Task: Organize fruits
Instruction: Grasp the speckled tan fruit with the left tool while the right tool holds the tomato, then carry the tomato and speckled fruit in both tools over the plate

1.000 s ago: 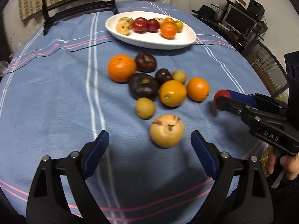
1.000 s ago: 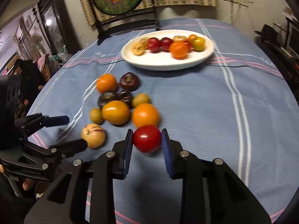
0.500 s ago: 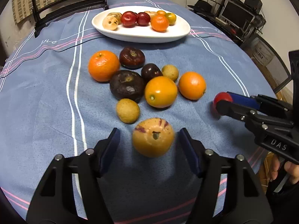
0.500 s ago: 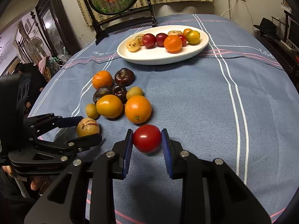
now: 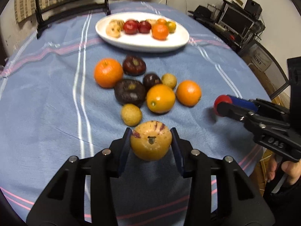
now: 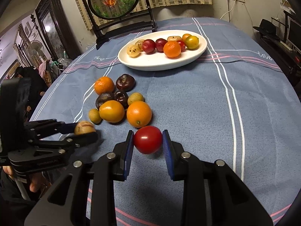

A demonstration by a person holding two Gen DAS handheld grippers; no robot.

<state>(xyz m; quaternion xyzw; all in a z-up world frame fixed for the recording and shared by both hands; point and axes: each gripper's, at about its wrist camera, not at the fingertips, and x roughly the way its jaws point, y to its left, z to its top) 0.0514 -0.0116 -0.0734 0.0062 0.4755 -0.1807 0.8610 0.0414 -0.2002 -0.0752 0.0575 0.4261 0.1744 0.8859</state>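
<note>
With my left gripper (image 5: 151, 143) pinching the yellow fruit (image 5: 151, 143) and my right gripper (image 6: 148, 140) pinching the red tomato (image 6: 148, 139), I should lift both gently toward the white plate (image 6: 160, 64), squeezing lightly.

I count eight fruits in the white plate (image 6: 160, 66) and eight loose in the cluster (image 6: 120, 103) on the cloth. One more sits in each of my two grippers.
</note>
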